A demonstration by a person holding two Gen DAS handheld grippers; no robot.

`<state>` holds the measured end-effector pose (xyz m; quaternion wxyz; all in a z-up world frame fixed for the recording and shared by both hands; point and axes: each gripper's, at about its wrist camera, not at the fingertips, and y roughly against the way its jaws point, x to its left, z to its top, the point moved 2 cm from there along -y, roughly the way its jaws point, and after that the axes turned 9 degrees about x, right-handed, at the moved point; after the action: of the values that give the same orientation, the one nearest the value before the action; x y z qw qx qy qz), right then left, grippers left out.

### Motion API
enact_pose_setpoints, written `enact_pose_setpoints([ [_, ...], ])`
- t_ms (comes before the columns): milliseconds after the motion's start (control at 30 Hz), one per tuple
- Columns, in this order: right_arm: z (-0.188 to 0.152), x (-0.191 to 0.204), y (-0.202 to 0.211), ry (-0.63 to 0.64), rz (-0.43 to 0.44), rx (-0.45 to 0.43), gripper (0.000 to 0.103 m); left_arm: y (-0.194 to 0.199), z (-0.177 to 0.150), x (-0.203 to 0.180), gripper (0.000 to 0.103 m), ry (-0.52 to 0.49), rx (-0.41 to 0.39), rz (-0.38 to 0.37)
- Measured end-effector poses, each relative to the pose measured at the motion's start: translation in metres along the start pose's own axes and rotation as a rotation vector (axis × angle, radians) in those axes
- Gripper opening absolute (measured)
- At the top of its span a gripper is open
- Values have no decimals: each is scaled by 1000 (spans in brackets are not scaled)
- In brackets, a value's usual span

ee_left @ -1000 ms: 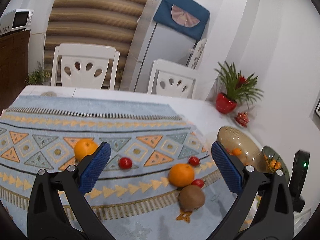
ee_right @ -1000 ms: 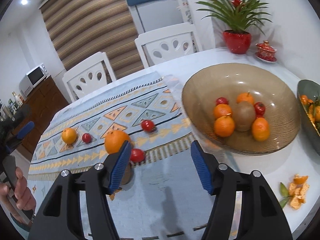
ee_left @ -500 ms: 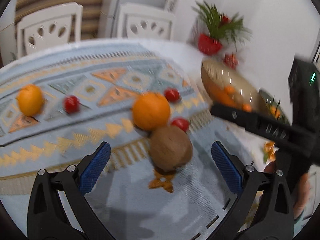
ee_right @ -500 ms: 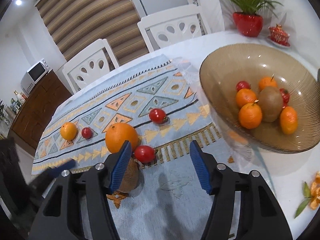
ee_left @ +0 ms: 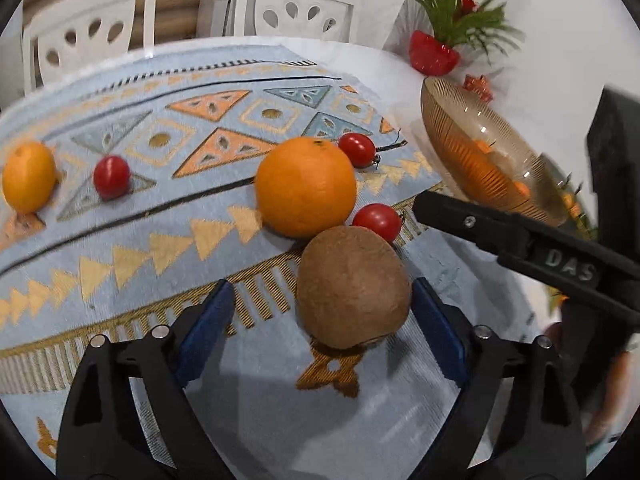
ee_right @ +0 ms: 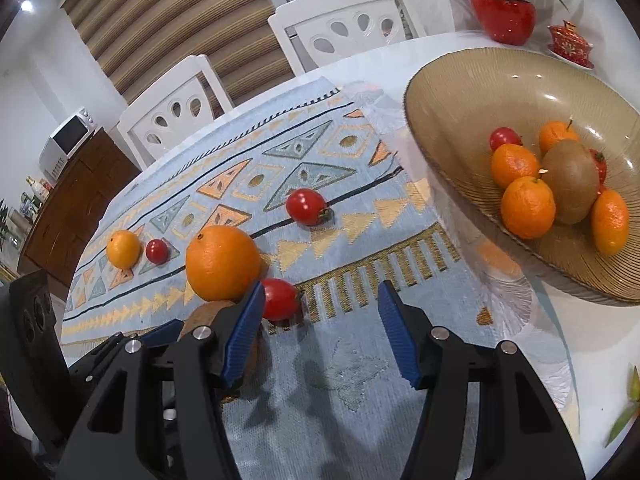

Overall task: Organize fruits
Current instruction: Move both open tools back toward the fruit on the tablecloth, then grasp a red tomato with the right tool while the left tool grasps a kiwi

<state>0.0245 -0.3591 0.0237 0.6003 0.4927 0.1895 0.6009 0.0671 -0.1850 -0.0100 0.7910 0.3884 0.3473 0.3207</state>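
A brown kiwi lies on the patterned blue runner, between the pads of my open left gripper and close to its right pad. Just behind the kiwi sit a big orange and a cherry tomato. My right gripper hangs open just above the runner. Its left pad is next to that cherry tomato, with the orange further left. The amber glass bowl at the right holds mandarins, a kiwi and tomatoes.
Further out on the runner are another tomato, a small orange and a third tomato. A red plant pot and a red lidded dish stand behind the bowl. White chairs line the far table edge.
My left gripper has dropped and swung toward the kiwi, which now sits between its pads. The right gripper has moved lower and closer to the tomato. Both stay open.
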Motion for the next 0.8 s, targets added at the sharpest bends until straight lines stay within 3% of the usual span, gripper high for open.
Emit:
enact_pose_setpoints([
  [333,2,12,-25,16,38,60,54,12,-8,22,83,-1,-13,-118],
  [667,2,19,-32,35,55,53,50,6,-7,12,85,-45,-1,-93],
  [800,0,16,-33,18,159,74,29,4,-7,4,86,-68,5,-49],
])
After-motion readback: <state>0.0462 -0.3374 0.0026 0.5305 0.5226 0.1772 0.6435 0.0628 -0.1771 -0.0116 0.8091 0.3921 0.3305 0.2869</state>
